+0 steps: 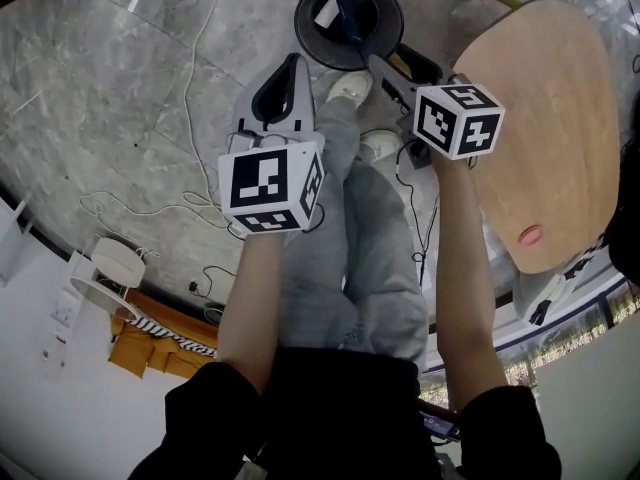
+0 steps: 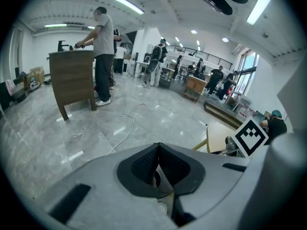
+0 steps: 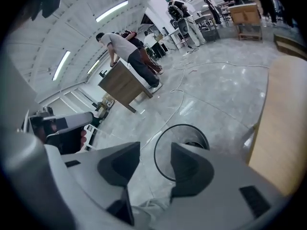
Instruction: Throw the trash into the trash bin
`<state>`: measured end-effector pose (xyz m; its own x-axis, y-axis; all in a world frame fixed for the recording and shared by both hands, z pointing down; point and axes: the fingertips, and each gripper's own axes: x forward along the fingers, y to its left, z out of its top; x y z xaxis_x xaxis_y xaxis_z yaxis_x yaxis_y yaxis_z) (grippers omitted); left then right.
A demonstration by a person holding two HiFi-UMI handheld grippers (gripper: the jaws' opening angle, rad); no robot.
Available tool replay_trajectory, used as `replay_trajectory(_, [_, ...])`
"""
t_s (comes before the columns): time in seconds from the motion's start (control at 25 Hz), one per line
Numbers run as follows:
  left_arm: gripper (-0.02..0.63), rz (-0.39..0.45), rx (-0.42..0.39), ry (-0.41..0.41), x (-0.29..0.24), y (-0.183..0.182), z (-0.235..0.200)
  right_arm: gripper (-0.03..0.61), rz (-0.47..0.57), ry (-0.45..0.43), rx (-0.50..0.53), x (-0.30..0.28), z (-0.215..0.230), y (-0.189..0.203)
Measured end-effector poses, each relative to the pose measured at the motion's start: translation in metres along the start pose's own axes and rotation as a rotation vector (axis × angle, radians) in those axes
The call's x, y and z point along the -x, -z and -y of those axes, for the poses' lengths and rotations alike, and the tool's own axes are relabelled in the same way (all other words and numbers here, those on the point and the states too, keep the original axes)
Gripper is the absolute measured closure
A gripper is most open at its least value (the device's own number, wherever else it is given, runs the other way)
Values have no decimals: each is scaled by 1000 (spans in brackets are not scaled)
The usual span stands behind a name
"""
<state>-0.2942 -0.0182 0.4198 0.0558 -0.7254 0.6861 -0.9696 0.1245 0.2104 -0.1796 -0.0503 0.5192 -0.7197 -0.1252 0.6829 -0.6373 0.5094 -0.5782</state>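
The trash bin [image 1: 349,20] is a round black bin on the grey floor ahead of my feet; a white scrap [image 1: 327,13] and something blue lie inside it. My right gripper [image 1: 376,63] reaches toward the bin's near rim. In the right gripper view its jaws [image 3: 156,164] stand open with nothing between them, and the bin's black rim [image 3: 160,143] shows through the gap. My left gripper [image 1: 290,68] hangs left of the bin, over bare floor. Its tips [image 2: 158,146] meet, shut, and I see nothing held.
A light wooden table [image 1: 550,118] stands right of the bin, with a small pink thing [image 1: 530,235] near its edge. White cables [image 1: 190,98] trail over the floor at left. A white rack [image 1: 110,268] stands at the lower left. People work at a wooden cabinet [image 2: 72,75] farther off.
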Motion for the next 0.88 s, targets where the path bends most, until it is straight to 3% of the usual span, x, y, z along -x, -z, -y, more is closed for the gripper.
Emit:
replay_trajectory(0.04, [612,-3,-7,9,-3,-1,2,391,7,11,-5,3,3,1])
replay_trajectory(0.16, [612,-8,-33,42,-10,-7,15,527,56,45,-22,19,12,2])
replay_trajectory(0.2, [612,-8,-42,55,-13,-8,21,543,73,48,-23,26,14,3])
replay_trajectory(0.56, [612,-36,-172,215,-22,-4,106,561,229,93,-111,103,37,30])
replay_trajectory(0.72, [612,-48,-224,305,-16,2,155,563,323,176,-193,148,51,53])
replay_trajectory(0.88, [612,-67,-236,389,-7,15,208,565,443,311,-288,200,72,78])
